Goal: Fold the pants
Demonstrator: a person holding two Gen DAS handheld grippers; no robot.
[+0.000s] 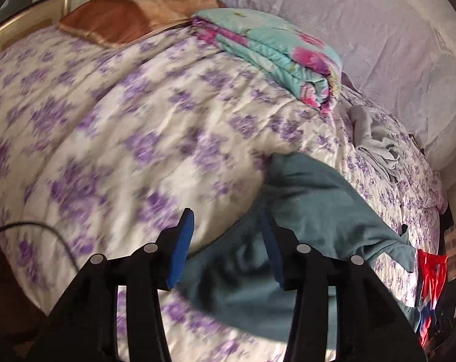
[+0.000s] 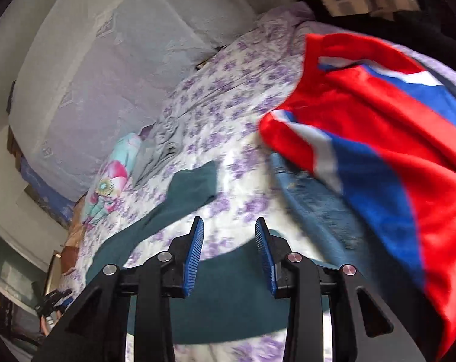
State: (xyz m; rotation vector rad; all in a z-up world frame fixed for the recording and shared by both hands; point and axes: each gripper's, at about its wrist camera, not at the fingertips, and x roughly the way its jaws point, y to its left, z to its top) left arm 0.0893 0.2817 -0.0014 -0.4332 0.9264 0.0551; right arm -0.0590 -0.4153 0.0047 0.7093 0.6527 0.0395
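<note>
A bed covered by a white quilt (image 1: 113,138) with purple flowers fills both wrist views. The teal pants (image 1: 315,211) lie on the quilt, seemingly doubled over, one leg end (image 2: 194,184) reaching toward a folded floral blanket (image 1: 276,57).

The left gripper (image 1: 228,235) hovers over the pants' near edge, jaws spread, nothing pinched; cloth lies beneath and between the blue pads. The right gripper (image 2: 229,241) likewise hangs above the pants, jaws apart and empty.

Judging by this, both hands are between folds. The next move likely calls for lowering onto a fresh edge, pinching it, and carrying it across.

Beside the pants on the right-gripper side, a red, white and blue garment (image 2: 379,138) overlies blue jeans (image 2: 312,199), crowding that edge. A grey crumpled garment (image 1: 376,141) sits between the pants and the blanket. Past the pants on the left-gripper side, the quilt is open.
</note>
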